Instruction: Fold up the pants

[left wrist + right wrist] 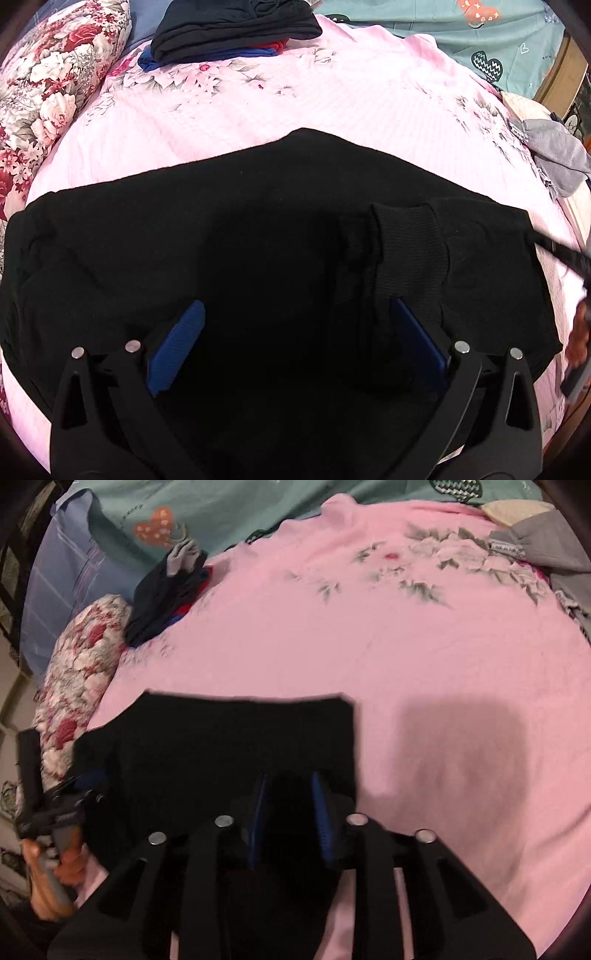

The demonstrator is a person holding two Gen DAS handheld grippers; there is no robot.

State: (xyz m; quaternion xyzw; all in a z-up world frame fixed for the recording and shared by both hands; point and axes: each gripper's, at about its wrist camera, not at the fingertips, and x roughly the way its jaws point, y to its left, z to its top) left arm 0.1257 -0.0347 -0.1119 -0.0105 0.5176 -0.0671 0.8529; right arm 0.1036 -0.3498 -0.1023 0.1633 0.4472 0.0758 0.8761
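Left gripper (295, 332) jaws wide over black pants (258, 240); right gripper (291, 812) jaws narrowly apart

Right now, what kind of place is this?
Probably a bedroom: the black pants lie on a bed with a pink floral sheet, beside a floral pillow and folded clothes.

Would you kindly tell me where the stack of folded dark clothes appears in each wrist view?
Left wrist view: stack of folded dark clothes at top centre, right of the floral pillow.
Right wrist view: upper left, above and right of the pillow.
Shared landmark: the floral pillow.
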